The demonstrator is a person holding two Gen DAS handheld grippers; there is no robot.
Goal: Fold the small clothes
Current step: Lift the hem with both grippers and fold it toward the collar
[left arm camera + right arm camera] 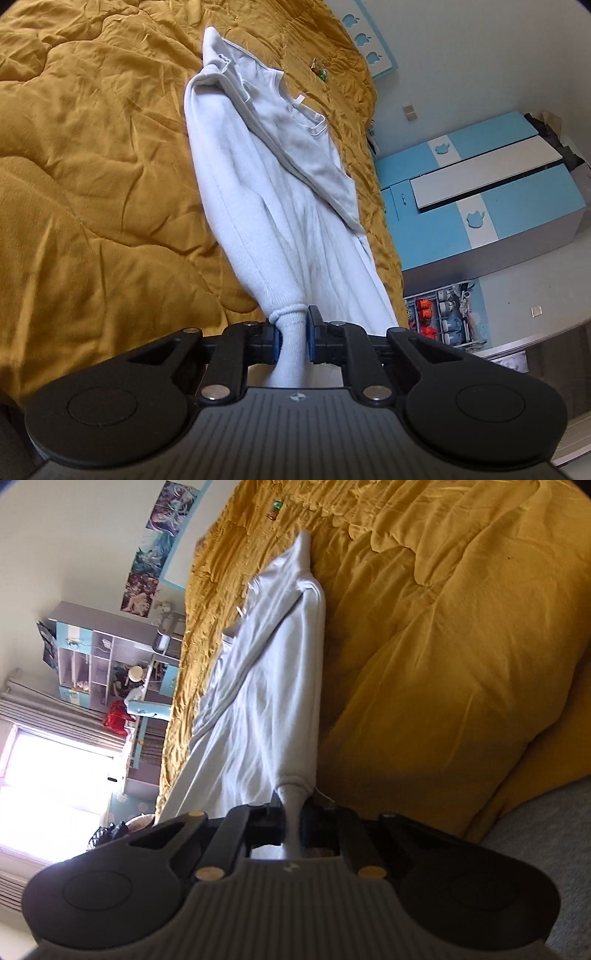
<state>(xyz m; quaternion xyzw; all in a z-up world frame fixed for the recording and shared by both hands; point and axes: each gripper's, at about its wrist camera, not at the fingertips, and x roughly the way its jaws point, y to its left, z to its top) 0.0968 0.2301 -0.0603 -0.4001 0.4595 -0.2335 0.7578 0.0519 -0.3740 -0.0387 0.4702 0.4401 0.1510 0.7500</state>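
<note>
A small white long-sleeved shirt (280,192) lies stretched out on a mustard-yellow quilt (92,166). Its neckline and label are turned up toward the far end. My left gripper (291,332) is shut on the ribbed cuff of one sleeve, which runs out between the blue-padded fingers. In the right wrist view the same shirt (269,686) stretches away over the quilt (443,646). My right gripper (293,819) is shut on the ribbed cuff of the other sleeve. Both cuffs are held near the bed's near edge.
A small green and red object (318,70) lies on the quilt beyond the shirt, also in the right wrist view (274,510). A blue and white wardrobe (480,192) stands beside the bed. Shelves (110,664) and a bright window (55,786) are on the other side.
</note>
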